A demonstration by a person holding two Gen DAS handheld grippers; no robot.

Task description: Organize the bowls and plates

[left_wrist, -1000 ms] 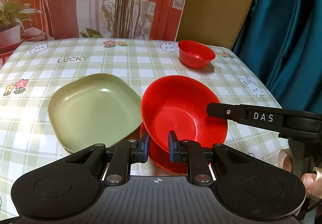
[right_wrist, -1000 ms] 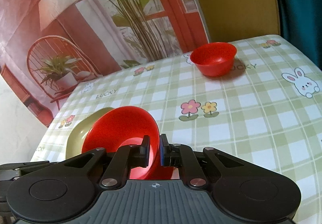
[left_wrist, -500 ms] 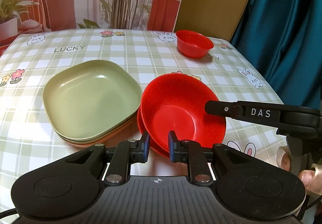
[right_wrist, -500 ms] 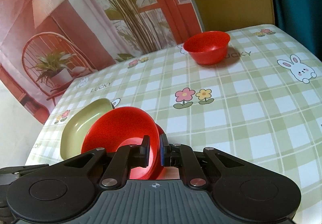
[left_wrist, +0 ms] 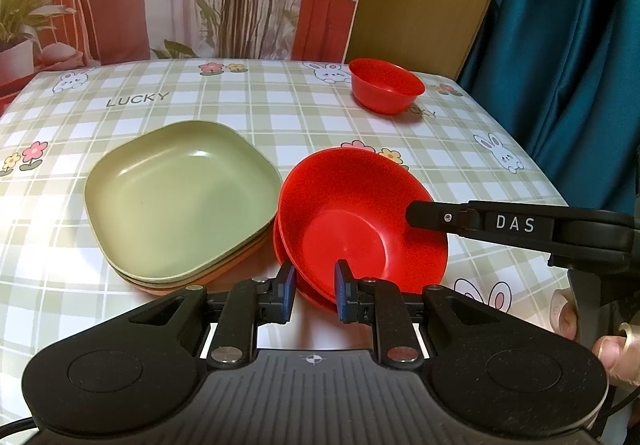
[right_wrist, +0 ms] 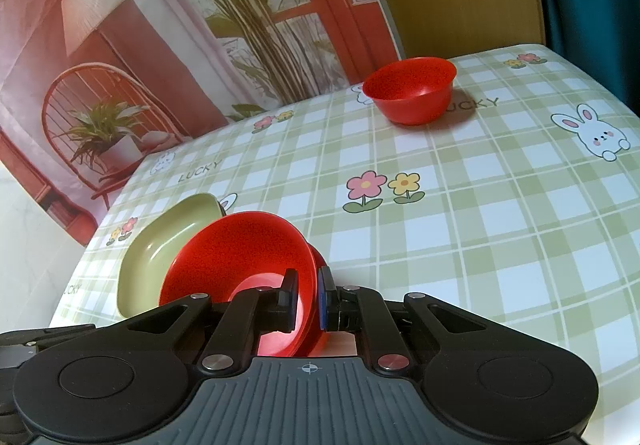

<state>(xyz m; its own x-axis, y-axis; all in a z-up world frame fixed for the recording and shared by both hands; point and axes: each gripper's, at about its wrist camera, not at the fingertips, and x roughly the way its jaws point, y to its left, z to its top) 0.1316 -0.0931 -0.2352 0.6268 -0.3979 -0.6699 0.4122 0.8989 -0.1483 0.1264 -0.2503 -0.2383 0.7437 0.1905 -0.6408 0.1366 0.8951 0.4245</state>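
Right tongs (right_wrist: 308,299) stay clamped on the tilted red bowl (left_wrist: 360,221) — left tongs (left_wrist: 314,291) unchanged, narrowly parted, empty.

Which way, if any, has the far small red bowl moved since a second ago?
No: the small red bowl still sits at the start of the same LUCKY print.

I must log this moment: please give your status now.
Right gripper shut on tilted red bowl over second red bowl. Left gripper nearly closed, holding nothing. Small red bowl far off; nothing in the way.
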